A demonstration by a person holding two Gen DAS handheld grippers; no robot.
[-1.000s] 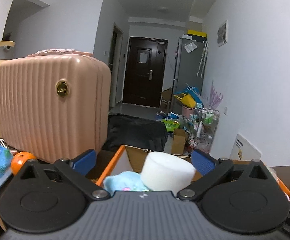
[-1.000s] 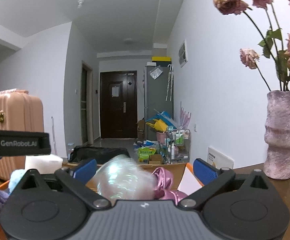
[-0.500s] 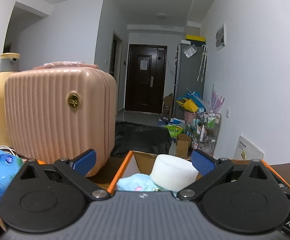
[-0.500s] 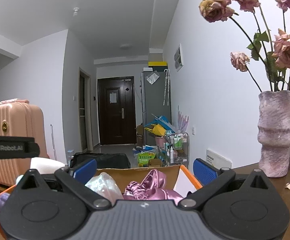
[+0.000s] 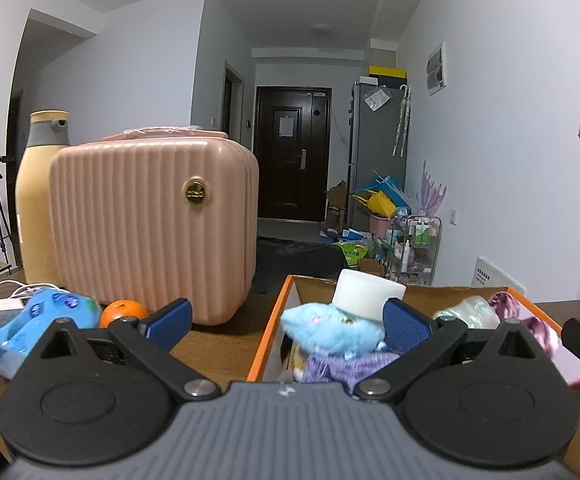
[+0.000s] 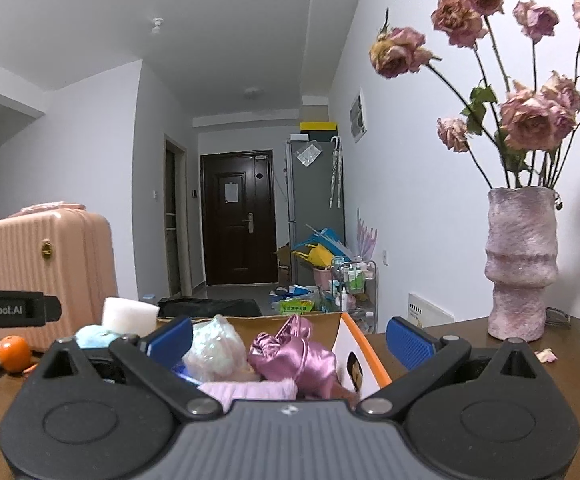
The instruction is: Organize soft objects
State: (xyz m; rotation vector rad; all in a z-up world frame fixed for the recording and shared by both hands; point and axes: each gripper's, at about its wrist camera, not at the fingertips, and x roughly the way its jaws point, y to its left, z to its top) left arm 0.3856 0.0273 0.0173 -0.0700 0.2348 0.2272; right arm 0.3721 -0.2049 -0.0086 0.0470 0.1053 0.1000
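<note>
Right claw (image 6: 286, 338) open, empty, above orange-edged cardboard box (image 6: 364, 354), box holds purple satin pouch (image 6: 296, 354), iridescent plastic bag (image 6: 216, 346), white foam cylinder (image 6: 128, 316), pink ribbed case (image 6: 42, 268) left, vase of dried roses (image 6: 522, 268) right on bench (image 6: 570, 364).

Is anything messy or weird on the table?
Yes. Loose dried petals lie scattered on the table beside the vase of wilted roses. A blue soft toy sits outside the box, beside an orange.
</note>
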